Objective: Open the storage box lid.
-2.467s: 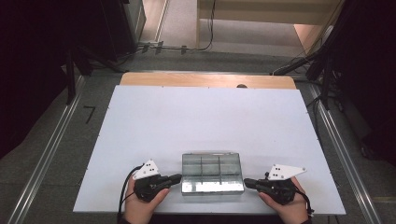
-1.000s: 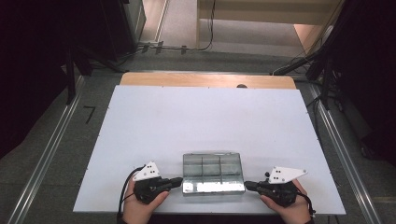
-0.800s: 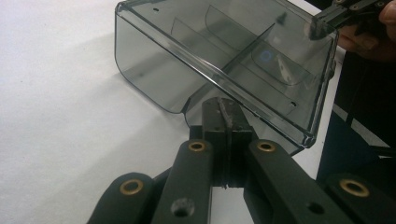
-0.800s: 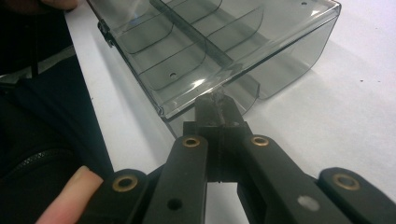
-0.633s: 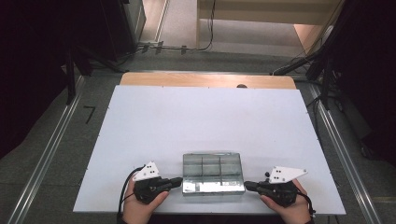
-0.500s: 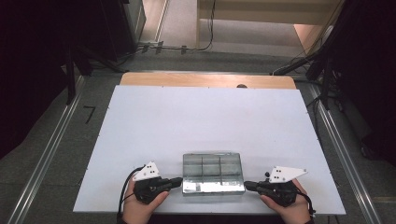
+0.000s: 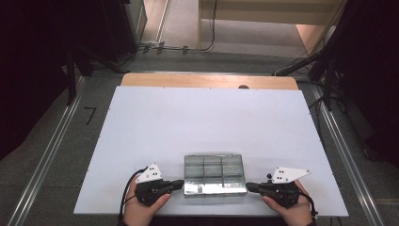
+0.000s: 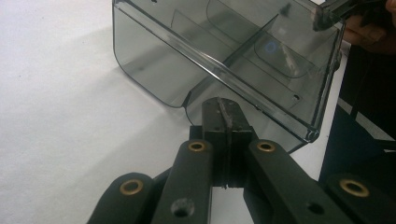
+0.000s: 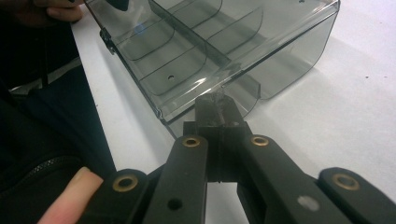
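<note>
A clear smoked-plastic compartment box (image 7: 215,174) lies between the two grippers at the table's (image 7: 207,122) near edge. The left gripper (image 7: 178,184), jaws pressed together, has its tips against the box's left end. The right gripper (image 7: 251,187), jaws likewise together, meets the box's right end.

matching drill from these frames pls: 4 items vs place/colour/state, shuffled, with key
Column 1:
1. left gripper
2. right gripper
3. organiser box
4. table

Column 2:
A. white, flat surface
B. smoky transparent plastic with dividers
C. shut, at the box's left end
D. shut, at the box's right end

Pairs: 1-C, 2-D, 3-B, 4-A
</note>
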Demonstrator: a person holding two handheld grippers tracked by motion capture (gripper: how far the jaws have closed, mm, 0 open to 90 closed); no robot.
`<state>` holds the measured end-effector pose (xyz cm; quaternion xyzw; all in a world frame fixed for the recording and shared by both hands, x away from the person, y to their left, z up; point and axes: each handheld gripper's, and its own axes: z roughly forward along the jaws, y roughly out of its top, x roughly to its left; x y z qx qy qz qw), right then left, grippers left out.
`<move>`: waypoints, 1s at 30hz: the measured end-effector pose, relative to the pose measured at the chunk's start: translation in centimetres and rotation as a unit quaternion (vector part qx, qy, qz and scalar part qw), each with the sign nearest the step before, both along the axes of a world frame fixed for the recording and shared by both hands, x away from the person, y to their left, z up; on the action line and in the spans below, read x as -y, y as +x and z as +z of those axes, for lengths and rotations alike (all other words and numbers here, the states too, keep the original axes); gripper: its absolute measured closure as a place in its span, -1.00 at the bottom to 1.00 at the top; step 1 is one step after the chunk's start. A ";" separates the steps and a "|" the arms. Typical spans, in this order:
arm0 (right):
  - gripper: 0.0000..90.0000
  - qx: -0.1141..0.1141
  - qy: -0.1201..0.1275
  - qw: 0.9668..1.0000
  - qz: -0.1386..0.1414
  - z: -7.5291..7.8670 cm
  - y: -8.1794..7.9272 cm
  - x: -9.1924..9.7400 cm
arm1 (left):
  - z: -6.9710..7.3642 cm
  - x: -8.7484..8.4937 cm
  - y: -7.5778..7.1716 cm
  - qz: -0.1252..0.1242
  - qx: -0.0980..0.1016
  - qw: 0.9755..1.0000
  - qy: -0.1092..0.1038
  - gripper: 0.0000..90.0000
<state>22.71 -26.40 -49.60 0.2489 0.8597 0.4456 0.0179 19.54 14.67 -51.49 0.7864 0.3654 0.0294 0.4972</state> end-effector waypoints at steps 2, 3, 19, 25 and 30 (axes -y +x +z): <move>0.97 0.000 -0.001 1.000 0.001 0.0 0.0 0.0 | 0.1 -0.1 -0.1 -0.010 0.002 1.000 0.000 1.00; 0.97 0.001 -0.003 1.000 0.001 0.0 0.0 0.0 | 0.1 -0.1 -0.2 -0.015 0.004 1.000 0.002 1.00; 0.97 0.007 0.013 1.000 0.003 0.5 -0.3 -0.1 | 0.8 -0.4 -0.6 -0.050 0.026 0.998 -0.029 1.00; 0.97 0.016 0.014 1.000 0.002 0.6 -0.5 -0.2 | 0.9 -0.3 -0.6 -0.042 0.037 0.998 -0.030 1.00; 0.97 0.021 0.021 1.000 -0.001 1.0 -0.5 -0.2 | 0.9 -0.3 -0.6 -0.038 0.043 0.998 -0.035 1.00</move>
